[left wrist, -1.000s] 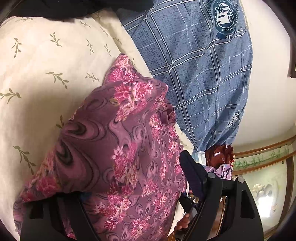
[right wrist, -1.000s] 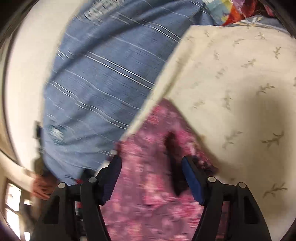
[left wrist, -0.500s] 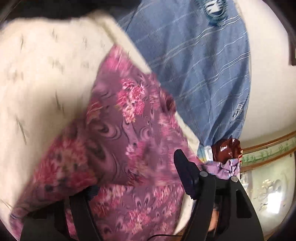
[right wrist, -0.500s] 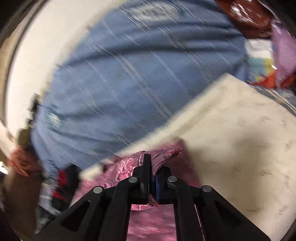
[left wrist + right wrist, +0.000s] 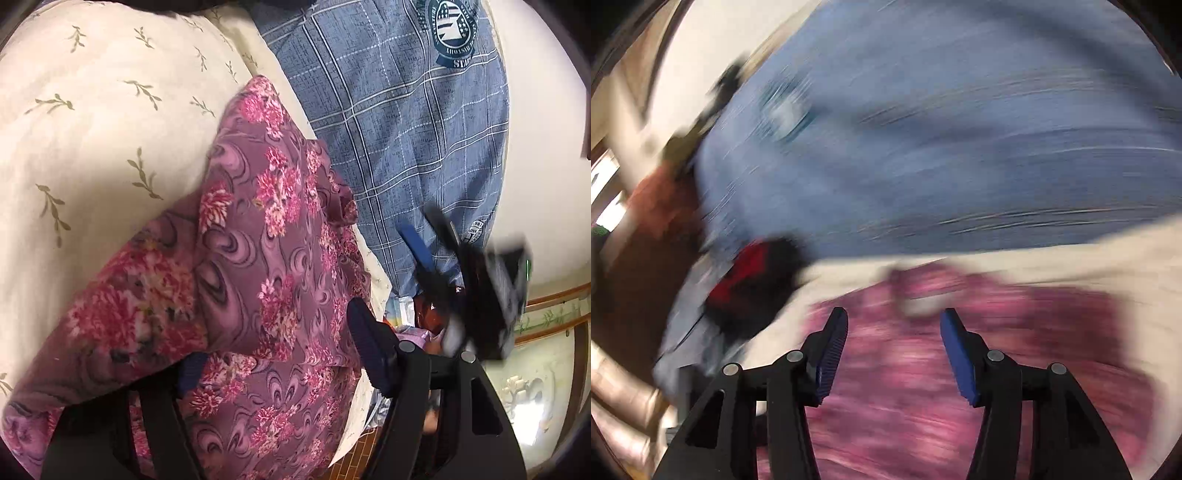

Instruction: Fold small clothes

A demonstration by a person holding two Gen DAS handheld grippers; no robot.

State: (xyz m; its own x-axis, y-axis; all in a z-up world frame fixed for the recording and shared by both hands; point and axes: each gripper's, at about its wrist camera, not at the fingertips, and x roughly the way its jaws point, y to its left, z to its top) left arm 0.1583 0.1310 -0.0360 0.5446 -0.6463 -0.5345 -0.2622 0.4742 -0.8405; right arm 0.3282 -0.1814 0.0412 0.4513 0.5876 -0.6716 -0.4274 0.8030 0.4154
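A purple garment with pink flowers [image 5: 258,258] lies bunched on the cream leaf-print bedsheet [image 5: 92,129]. My left gripper [image 5: 275,352] is open, its jaws wide apart with the garment draped over the left finger and lying between them. In the blurred right wrist view my right gripper [image 5: 894,332] is open and empty just above the same garment [image 5: 997,350]. The right gripper also shows in the left wrist view [image 5: 443,251], blurred, over the blue cloth.
A blue checked cloth with a round badge [image 5: 406,129] lies beside the sheet. Red and dark items [image 5: 750,280] sit at the bed's edge. A cream wall [image 5: 546,147] and wood trim [image 5: 554,306] are beyond.
My right gripper was shut on a fold of the garment half a second ago; it has opened, let go and swung away fast. The garment has dropped flatter on the sheet.
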